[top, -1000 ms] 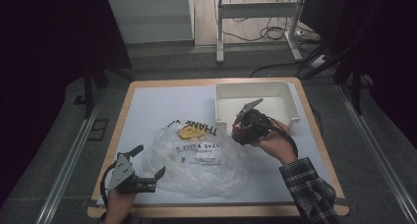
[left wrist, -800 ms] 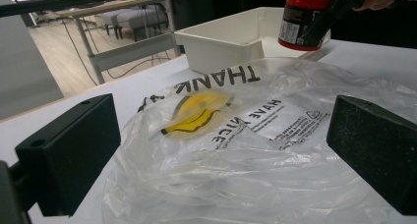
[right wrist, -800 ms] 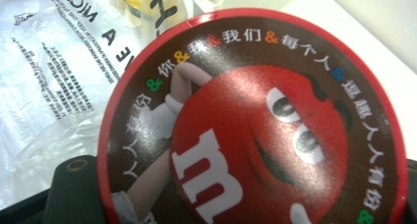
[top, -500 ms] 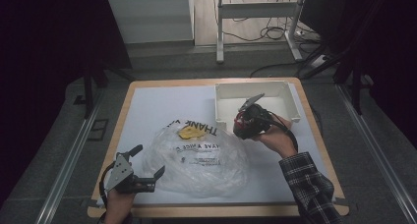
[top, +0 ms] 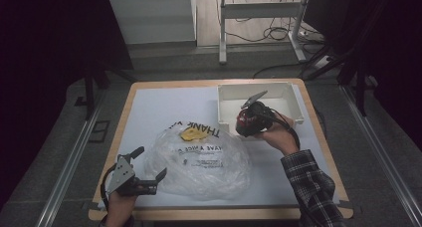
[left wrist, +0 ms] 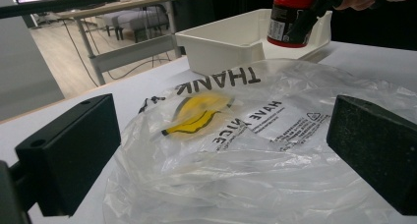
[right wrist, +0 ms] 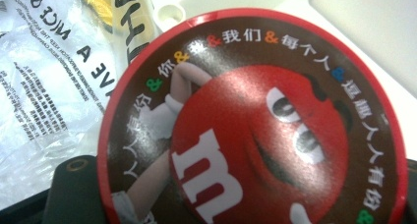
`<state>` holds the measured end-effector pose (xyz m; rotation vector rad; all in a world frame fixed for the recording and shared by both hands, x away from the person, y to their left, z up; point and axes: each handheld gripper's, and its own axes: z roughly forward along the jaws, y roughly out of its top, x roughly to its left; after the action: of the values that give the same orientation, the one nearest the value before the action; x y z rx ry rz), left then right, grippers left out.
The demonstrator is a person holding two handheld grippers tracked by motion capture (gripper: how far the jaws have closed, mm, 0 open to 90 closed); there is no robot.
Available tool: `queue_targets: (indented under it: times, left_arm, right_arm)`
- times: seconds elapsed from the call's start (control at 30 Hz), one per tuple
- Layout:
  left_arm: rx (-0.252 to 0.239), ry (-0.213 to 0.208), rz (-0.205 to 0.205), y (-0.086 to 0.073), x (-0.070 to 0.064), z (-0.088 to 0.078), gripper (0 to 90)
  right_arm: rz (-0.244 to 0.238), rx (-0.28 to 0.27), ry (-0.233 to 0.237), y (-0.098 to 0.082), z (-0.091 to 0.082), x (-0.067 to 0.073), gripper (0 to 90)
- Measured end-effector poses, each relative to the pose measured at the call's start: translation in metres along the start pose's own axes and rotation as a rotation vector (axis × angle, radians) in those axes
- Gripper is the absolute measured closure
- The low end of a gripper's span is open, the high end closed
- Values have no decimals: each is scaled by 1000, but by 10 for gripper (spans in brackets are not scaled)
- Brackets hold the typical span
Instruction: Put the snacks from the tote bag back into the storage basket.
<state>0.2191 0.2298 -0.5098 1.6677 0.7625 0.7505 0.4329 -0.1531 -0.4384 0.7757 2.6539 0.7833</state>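
Over the white bin (top: 298, 118), right gripper (top: 247, 122) clamps the candy jar (left wrist: 287, 17); lower gently, upright, before releasing. Left gripper (top: 152, 179) gapes, empty.

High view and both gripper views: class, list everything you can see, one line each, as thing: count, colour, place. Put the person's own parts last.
candy jar: one, dark brown with a red lid, held by the right gripper at the front edge of the white bin.
white bin: one, white, far right part of the table.
plastic bag: one, clear with black print and a yellow smiley, crumpled at the table's near middle.
table: one, white top with a wooden edge.
left gripper: one, black, jaws open, by the bag's near left edge.
right gripper: one, black, jaws shut on the candy jar.
sleeve: one, dark plaid, on the right arm.
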Motion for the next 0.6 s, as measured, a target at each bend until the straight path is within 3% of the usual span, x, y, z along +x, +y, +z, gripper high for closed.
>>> queue_targets:
  times: [0.6]
  left_arm:
    - [0, 1, 2, 0, 0, 0, 0]
  right_arm:
    - [-3, -13, 3, 11, 14, -15, 256]
